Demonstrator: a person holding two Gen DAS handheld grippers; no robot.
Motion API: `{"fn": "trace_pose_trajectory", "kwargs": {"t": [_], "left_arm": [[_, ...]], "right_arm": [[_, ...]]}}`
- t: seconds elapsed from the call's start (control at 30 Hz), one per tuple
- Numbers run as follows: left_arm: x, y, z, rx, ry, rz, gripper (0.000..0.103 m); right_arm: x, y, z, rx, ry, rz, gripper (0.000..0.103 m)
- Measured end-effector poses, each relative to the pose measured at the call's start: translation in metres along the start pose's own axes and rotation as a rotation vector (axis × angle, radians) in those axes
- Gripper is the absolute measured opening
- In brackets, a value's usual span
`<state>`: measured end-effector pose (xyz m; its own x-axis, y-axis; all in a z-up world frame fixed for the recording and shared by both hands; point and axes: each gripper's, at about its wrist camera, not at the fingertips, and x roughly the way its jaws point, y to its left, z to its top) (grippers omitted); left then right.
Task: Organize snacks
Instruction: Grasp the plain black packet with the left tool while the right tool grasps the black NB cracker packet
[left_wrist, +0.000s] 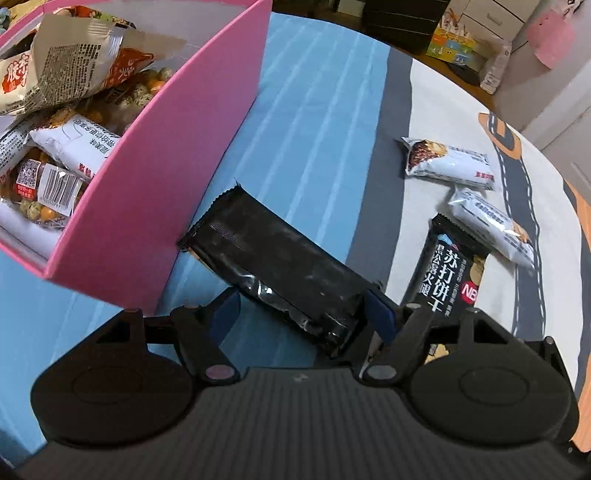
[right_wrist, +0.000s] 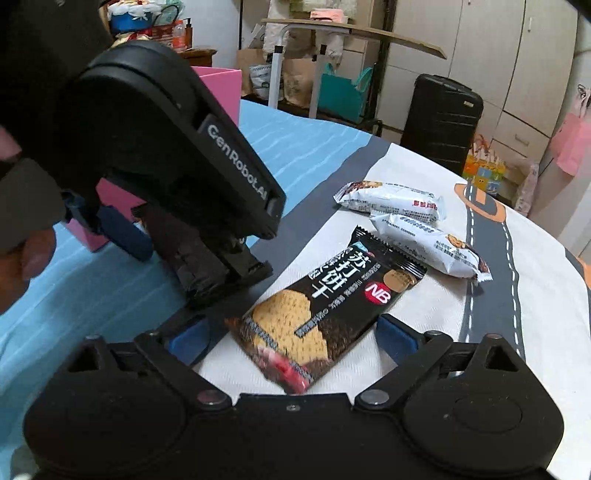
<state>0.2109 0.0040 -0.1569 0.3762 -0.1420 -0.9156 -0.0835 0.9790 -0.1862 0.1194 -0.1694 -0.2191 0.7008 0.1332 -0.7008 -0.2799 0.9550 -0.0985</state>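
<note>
A cluttered room with cupboards, a black suitcase and bags rings a round counter (right_wrist: 424, 325) covered in a blue-striped and road-print cloth. In the left wrist view a pink box (left_wrist: 177, 155) fills the upper left of the frame, already loaded with snack bags. The left claw (left_wrist: 306, 310) has its fingers drawn in around a black packet (left_wrist: 280, 269), which angles up toward the box's near wall and seems to touch its lower corner; the packet looks gripped near its tail end.

In the right wrist view the right claw (right_wrist: 295, 339) is spread wide, its blue pads either side of a black cracker packet (right_wrist: 328, 314) lying flat on the cloth at centre frame, with no contact visible. Two white snack bars (right_wrist: 410, 221) lie just beyond, toward the upper right.

The step in hand appears to be carrying the gripped packet into the box while the other claw lines up the next pick. Next, the left claw likely needs to lift over the box wall before releasing, and the right to lower and close across the flat packet's width.
</note>
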Motion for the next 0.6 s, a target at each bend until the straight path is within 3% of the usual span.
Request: {"fn": "trace_pose_trajectory", "kwargs": {"t": [0.13,0.37,0.43,0.5,0.6], "left_arm": [[0.002,-0.006,0.005,0.031,-0.006,0.018,0.075],[0.009,0.0,0.008,-0.087,-0.009,0.005,0.078],[0.009,-0.001,0.006,-0.08,-0.016,0.011,0.079],[0.01,-0.007,0.005,0.002,-0.004,0.021,0.077],[0.008,-0.004,0.003,0.023,0.009,-0.018,0.066]], "right_arm": [[0.002,-0.005,0.003,0.041,0.016,-0.035,0.102],[-0.02,-0.015,-0.005,0.06,0.041,-0.139,0.1],[-0.027,-0.017,-0.011,0.057,0.063,-0.188,0.1],[-0.034,-0.021,-0.016,0.073,0.076,-0.198,0.095],[-0.043,-0.026,-0.017,0.099,0.092,-0.165,0.078]]}}
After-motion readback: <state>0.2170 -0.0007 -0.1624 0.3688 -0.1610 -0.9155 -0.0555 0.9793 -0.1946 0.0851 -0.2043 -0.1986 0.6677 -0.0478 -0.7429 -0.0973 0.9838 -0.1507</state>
